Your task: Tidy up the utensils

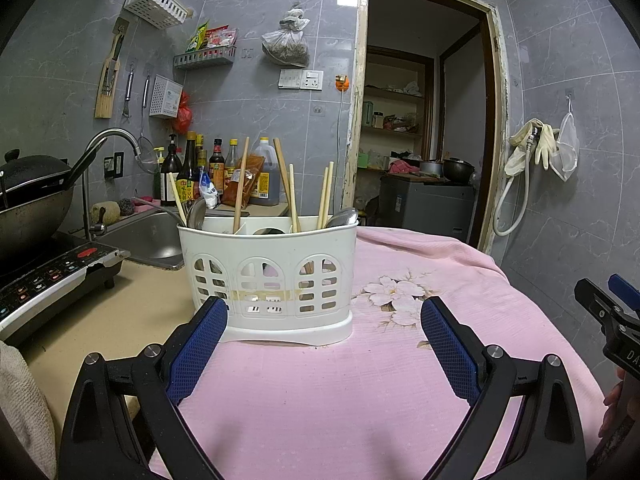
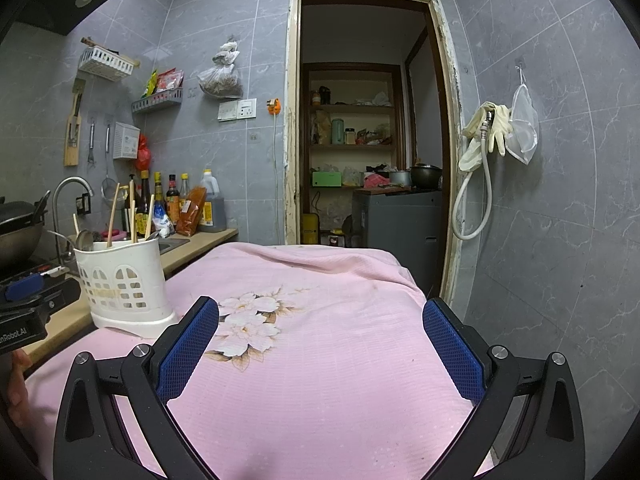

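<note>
I see both hand-held grippers, left [image 1: 324, 316] and right [image 2: 320, 318], spread wide and holding nothing. The white utensil caddy [image 1: 267, 276] with chopsticks [image 1: 241, 184] and spoons [image 1: 342, 217] stands on the pink cloth [image 1: 360, 380], at its far left edge beside the counter [image 1: 120, 312].

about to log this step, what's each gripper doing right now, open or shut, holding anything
Left gripper: jaws open, empty, facing the utensil holder.
Right gripper: jaws open, empty, over the pink cloth.
</note>
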Demonstrator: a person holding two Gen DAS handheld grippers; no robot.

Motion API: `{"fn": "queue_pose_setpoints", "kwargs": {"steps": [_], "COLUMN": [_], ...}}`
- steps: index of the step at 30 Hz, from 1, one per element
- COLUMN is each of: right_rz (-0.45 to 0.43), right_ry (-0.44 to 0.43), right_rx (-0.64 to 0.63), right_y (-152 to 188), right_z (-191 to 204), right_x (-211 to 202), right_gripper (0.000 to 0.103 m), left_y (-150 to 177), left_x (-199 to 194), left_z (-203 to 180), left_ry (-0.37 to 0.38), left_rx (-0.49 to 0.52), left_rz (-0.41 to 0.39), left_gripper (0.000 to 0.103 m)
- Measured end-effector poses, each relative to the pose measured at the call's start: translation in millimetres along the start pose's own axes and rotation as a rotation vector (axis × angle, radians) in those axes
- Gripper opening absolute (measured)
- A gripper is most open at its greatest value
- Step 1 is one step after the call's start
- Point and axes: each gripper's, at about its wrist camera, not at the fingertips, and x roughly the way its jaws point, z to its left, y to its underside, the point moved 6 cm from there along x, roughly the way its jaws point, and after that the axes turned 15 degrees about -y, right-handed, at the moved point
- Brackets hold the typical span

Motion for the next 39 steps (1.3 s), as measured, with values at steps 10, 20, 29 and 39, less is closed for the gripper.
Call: {"fn": "queue_pose_setpoints", "kwargs": {"steps": [10, 20, 29, 39], "right_rz": [0.001, 0.001, 0.001, 0.002], "right_ry": [-0.001, -0.001, -0.001, -0.001], "right_rx": [0.001, 0.002, 0.002, 0.003], "right_y": [0.3, 0.2, 0.2, 0.0], "right_z": [-0.5, 0.0, 0.8, 1.4], "right_x": [0.1, 0.0, 0.1, 0.0], "right_gripper": [0.103, 0.103, 0.103, 0.103], "left_y": [0.1, 0.3, 0.4, 0.3], "left_x": [0.2, 0.4, 0.5, 0.7], "left_z": [0.6, -0.2, 0.3, -2.0], "left_ry": [0.0, 0.0, 0.002, 0.006], "left_rx": [0.0, 0.001, 0.002, 0.009], "left_rz": [0.0, 0.001, 0.001, -0.002], "left_gripper": [0.095, 0.095, 0.095, 0.095]}}
